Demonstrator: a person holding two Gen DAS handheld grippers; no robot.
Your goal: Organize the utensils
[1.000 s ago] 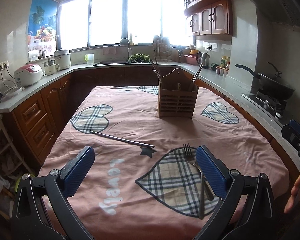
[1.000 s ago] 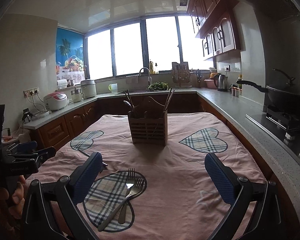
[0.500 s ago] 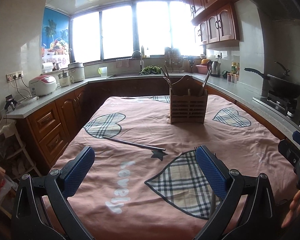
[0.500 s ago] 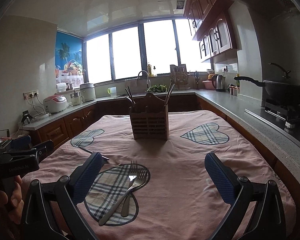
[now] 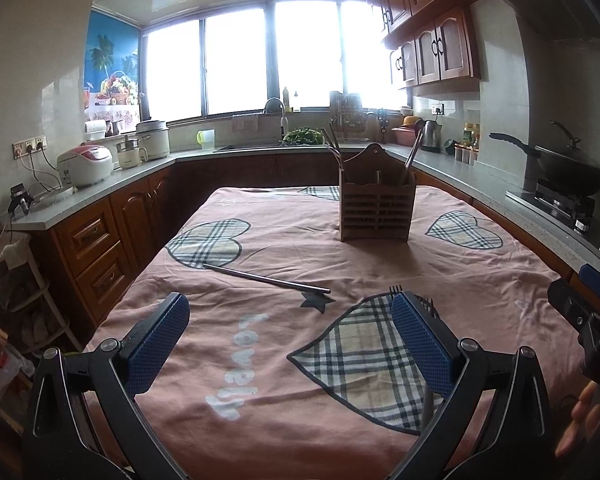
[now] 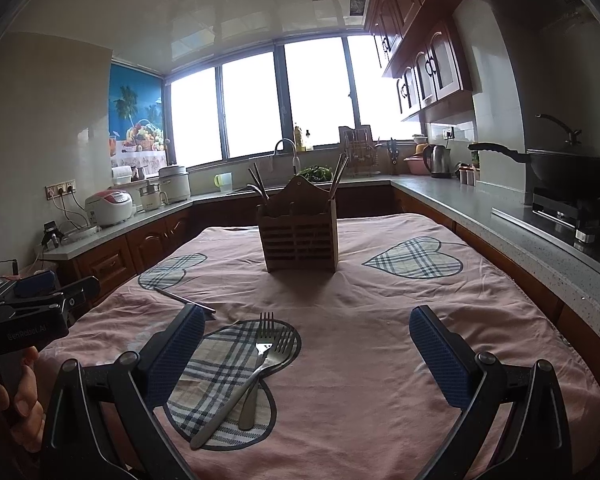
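A wooden utensil holder (image 5: pixel 376 210) (image 6: pixel 298 240) stands at the far middle of the pink tablecloth, with a few utensils sticking out. Two metal forks (image 6: pixel 256 360) lie crossed on a plaid heart patch near the front; in the left wrist view only their tines (image 5: pixel 396 290) show past the right finger. A metal chopstick (image 5: pixel 266 278) (image 6: pixel 184 300) lies flat left of the forks. My left gripper (image 5: pixel 288 344) is open above the cloth, holding nothing. My right gripper (image 6: pixel 306 356) is open too, with the forks beneath its left half.
The table (image 5: pixel 480 280) fills the kitchen's middle. Counters run along three sides, with rice cookers (image 5: pixel 86 164) at left, a sink (image 5: pixel 276 120) at the back and a wok (image 6: pixel 572 172) on the stove at right. A person's hand (image 6: pixel 16 392) holds the other gripper at the left edge.
Both cameras have tilted upward and pulled back slightly, so the holder and table sit lower in view. The forks and chopstick have not moved. Both grippers stay open.
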